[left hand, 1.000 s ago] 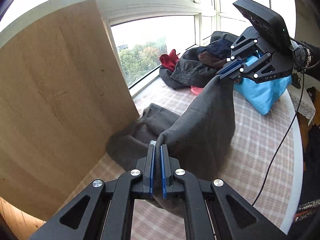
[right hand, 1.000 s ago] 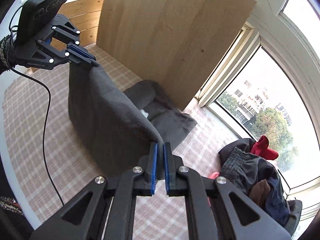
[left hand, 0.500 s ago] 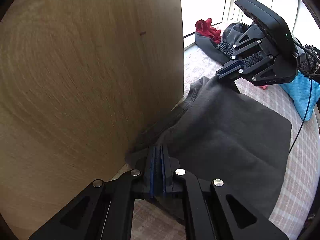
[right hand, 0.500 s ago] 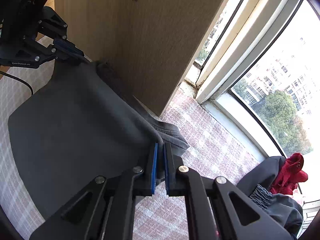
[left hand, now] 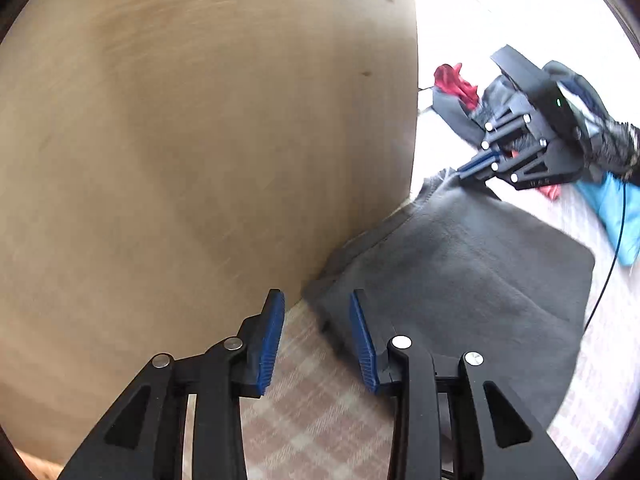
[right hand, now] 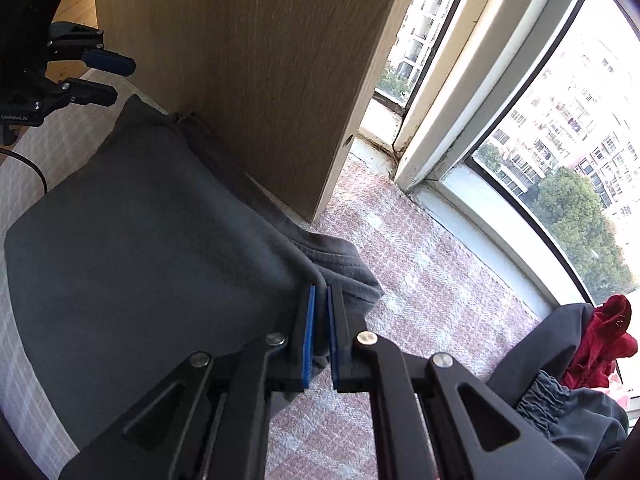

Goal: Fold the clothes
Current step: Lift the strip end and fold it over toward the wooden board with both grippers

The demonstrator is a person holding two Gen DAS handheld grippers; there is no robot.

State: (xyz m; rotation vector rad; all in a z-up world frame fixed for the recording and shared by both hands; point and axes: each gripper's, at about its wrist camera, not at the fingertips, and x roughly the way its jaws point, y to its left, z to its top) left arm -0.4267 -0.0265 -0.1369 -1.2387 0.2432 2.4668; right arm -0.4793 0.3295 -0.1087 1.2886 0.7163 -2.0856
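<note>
Fabric is lying doubled on the checked cloth (left hand: pixel 320 420), and the two tongs are telling different halves of the step. Nearest in the left wrist view, the left gripper (left hand: pixel 317 340) is standing spread wide with nothing between its blue pads (left hand: pixel 272 340); it is hovering just beside the near corner of the grey garment (left hand: pixel 460 280), apparently because that corner is already laid where the fold wants it. In the right wrist view the right gripper (right hand: pixel 320 336) is clenched on the garment's far corner, fabric bunching between its pads, probably to hold that edge square until it too sits flat. The garment itself is resting flat on the cloth, its folded edge pressed along the foot of the upright wooden board (right hand: pixel 248 60).

Farther off, each camera is supplying what the other lacks. Only the left view is showing the garment's whole outline and the blue item (left hand: pixel 616 216) beyond it. Only the right view is showing the pinched hem up close, the window (right hand: pixel 560 140) with buildings and trees outside, and the heap of unfolded clothes (right hand: pixel 568 360) topped with a red piece, waiting near the sill.
</note>
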